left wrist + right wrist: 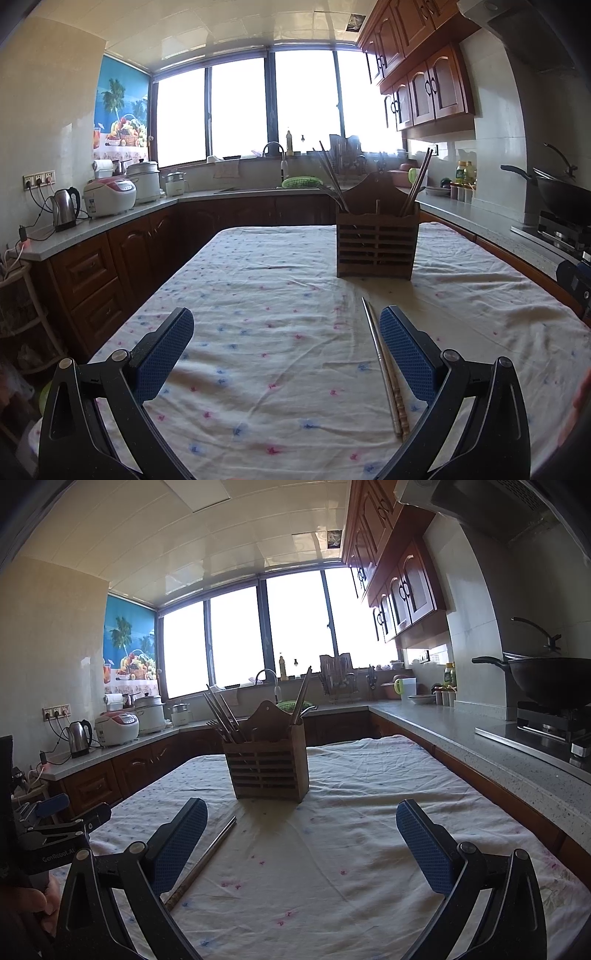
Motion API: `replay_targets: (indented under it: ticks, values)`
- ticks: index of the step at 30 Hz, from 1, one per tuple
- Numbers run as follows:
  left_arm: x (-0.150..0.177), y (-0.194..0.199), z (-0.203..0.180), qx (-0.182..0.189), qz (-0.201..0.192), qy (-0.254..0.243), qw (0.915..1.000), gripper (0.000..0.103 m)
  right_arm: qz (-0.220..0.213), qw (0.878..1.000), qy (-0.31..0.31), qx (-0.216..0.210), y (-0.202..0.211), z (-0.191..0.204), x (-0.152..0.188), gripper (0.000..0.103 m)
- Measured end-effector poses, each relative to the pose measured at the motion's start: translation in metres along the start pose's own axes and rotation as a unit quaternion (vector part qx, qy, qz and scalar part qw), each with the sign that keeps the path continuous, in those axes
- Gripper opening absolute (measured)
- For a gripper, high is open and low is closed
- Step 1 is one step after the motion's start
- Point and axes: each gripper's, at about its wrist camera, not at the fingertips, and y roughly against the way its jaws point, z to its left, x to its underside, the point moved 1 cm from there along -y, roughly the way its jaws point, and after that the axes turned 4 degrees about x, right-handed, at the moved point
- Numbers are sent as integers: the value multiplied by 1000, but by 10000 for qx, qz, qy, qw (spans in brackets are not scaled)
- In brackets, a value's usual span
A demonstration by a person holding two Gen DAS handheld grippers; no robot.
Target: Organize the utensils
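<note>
Kitchen tablecloth (pixel 258 280), both hand-held grippers (left (pixel 286 350), right (pixel 301 845)) spread wide, empty, chopsticks (pixel 384 369) beside left.

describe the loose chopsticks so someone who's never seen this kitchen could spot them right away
Start at the table with the flowered cloth in the middle of the kitchen, and find the wooden slatted holder standing on it. In front of the holder, two chopsticks lie flat, side by side on the cloth. Every other chopstick stands upright in the holder; only these lie loose.
</note>
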Motion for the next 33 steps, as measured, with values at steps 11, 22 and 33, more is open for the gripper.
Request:
replay_targets:
  ticks: [11,22,33]
  values:
    - [-1,0,0,17,-13,-12,10000,103,-4,10000,-16,-23,0,0,0,103]
    - [-2,-2,-2,48,17,-33,10000,103,-1,10000,-18,-28,0,1,-1,103]
    - [-1,-7,-2,84,95,-45,9999,103,-3,10000,-38,-27,0,2,-2,103]
